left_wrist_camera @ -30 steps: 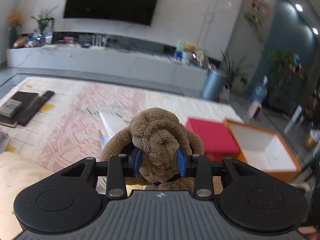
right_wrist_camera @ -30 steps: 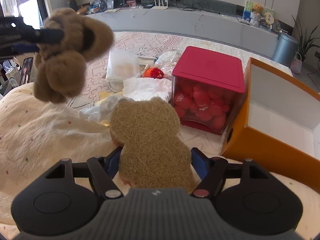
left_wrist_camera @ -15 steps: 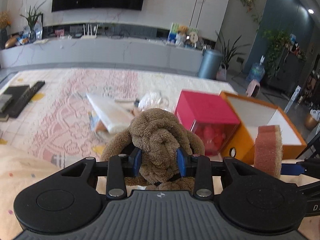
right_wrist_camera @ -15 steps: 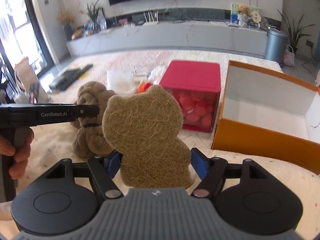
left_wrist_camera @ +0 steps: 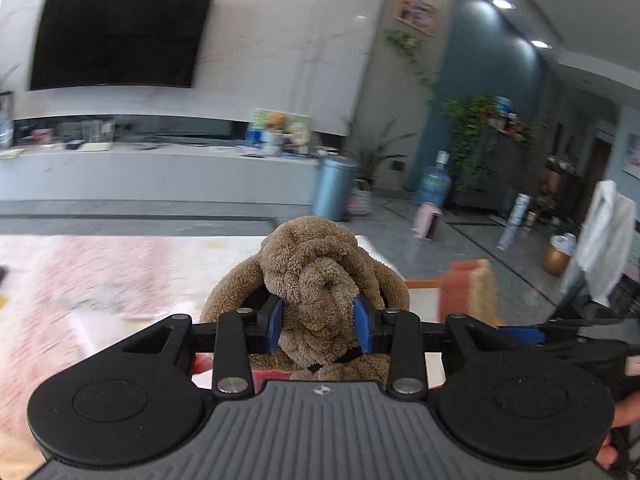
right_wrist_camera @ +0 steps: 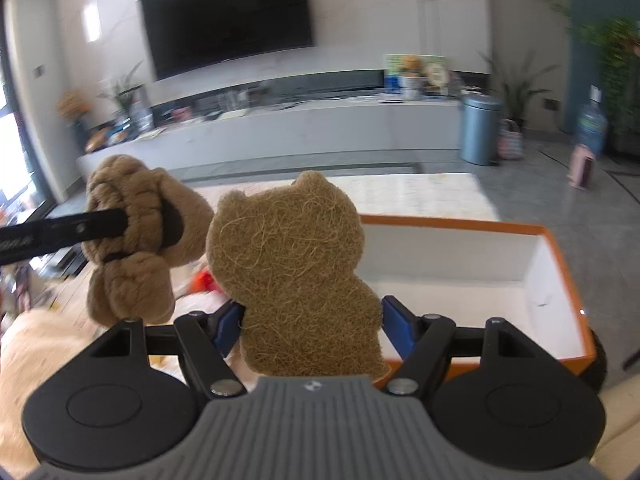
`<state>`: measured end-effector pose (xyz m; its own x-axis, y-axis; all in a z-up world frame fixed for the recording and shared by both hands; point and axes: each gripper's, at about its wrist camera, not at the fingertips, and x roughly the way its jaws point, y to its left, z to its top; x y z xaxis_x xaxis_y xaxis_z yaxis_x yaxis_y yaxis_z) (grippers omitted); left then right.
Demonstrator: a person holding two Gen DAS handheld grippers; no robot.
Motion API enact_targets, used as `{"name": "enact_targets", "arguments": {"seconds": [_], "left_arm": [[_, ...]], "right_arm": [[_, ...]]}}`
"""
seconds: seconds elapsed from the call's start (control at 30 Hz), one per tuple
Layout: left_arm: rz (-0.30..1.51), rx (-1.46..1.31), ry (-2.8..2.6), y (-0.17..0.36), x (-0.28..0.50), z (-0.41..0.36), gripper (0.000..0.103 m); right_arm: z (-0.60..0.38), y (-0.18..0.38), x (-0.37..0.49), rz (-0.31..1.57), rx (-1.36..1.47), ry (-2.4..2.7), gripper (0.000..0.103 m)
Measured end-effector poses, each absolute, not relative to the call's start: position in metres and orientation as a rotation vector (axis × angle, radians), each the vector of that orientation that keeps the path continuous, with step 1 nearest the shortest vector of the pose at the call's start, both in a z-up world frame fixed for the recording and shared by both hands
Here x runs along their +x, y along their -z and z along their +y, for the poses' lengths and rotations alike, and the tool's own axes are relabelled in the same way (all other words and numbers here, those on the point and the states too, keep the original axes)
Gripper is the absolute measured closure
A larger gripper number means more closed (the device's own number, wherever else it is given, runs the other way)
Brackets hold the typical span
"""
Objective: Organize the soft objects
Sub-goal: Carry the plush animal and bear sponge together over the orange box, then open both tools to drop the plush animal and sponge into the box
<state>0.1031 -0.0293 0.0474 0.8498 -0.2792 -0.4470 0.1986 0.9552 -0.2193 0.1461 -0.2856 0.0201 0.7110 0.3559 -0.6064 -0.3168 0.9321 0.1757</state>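
Note:
My left gripper (left_wrist_camera: pixel 318 326) is shut on a brown plush dog (left_wrist_camera: pixel 316 268) and holds it up in the air; the dog also shows in the right wrist view (right_wrist_camera: pixel 136 236), clamped by the left gripper's black finger. My right gripper (right_wrist_camera: pixel 312 326) is shut on a tan bear-shaped scrub sponge (right_wrist_camera: pixel 296 268), seen edge-on in the left wrist view (left_wrist_camera: pixel 476 292). An open orange box with a white inside (right_wrist_camera: pixel 472 280) lies just beyond and below the sponge.
A patterned cloth covers the table (left_wrist_camera: pixel 100 280). A cream pillow (right_wrist_camera: pixel 40 356) lies at lower left. A TV wall, long cabinet and a blue bin (right_wrist_camera: pixel 478 128) stand far behind.
Both grippers have risen and tilted up with their loads. The red box has dropped out of sight, and the sponge now hangs over the near edge of the orange box.

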Motion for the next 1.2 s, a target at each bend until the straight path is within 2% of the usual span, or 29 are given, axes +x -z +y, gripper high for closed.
{"name": "enact_targets", "arguments": {"seconds": [0.23,0.5,0.93,1.2], "left_arm": [[0.593,-0.112,0.355,-0.044,0.171,-0.085,0.062],[0.766,0.037,0.389,-0.016,0.230,-0.135,0.062],[0.964,0.183,0.403,0.048,0.257,-0.168,0.061],[0.996,0.221,0.392,0.056,0.254,-0.174,0.051]], "right_arm": [[-0.323,-0.012,0.197,0.740,0.114,-0.258,0.031],[-0.345,0.029,0.255,0.881,0.079,-0.173,0.031],[-0.351,0.088,0.288,1.080,0.052,-0.194,0.031],[-0.337,0.098,0.290,1.112,-0.023,-0.216,0.030]]}}
